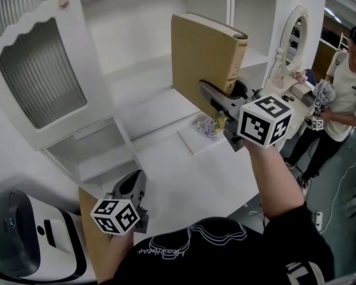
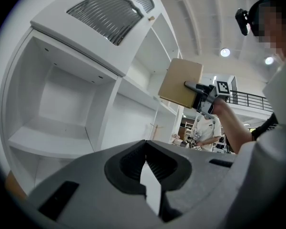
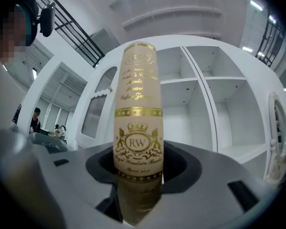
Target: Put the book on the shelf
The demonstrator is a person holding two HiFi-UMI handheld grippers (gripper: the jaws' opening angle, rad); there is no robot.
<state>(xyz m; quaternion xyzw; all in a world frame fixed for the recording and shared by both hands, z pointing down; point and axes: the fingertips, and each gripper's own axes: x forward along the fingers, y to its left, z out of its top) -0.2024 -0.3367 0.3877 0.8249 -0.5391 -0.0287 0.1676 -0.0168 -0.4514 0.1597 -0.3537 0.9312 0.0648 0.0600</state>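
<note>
Gripping the book (image 1: 204, 58) at the lower end of its spine, the right gripper (image 1: 216, 101) holds it up in the air in front of the shelf (image 1: 148, 64). Its jaws stand wide, one on each cover, and press on the book. In the right gripper view the cream spine, with gold print and an "RW" crest, rises upright between them. The covers are plain tan. The book stands on edge and tilts a little to the left. It is apart from the shelf's boards and walls, out in front of the open white bays. The middle bays lie straight beyond the spine, and a taller bay lies to the right.

The left gripper (image 1: 133, 189) hangs low at the near left, well apart from the book. Its jaws are closed tip to tip and hold nothing. It points up toward the shelf's left bays, and its view also takes in the raised book and the right gripper.

A door (image 1: 38, 76) with ribbed glass stands open at the far left of the shelf. A white machine (image 1: 29, 242) sits at the near left. Small flowers (image 1: 209, 126) lie on the white top (image 1: 184, 171) below the book. An oval mirror (image 1: 293, 34) stands at the far right, and a person (image 1: 344, 94) in a pale shirt stands just beyond it.
</note>
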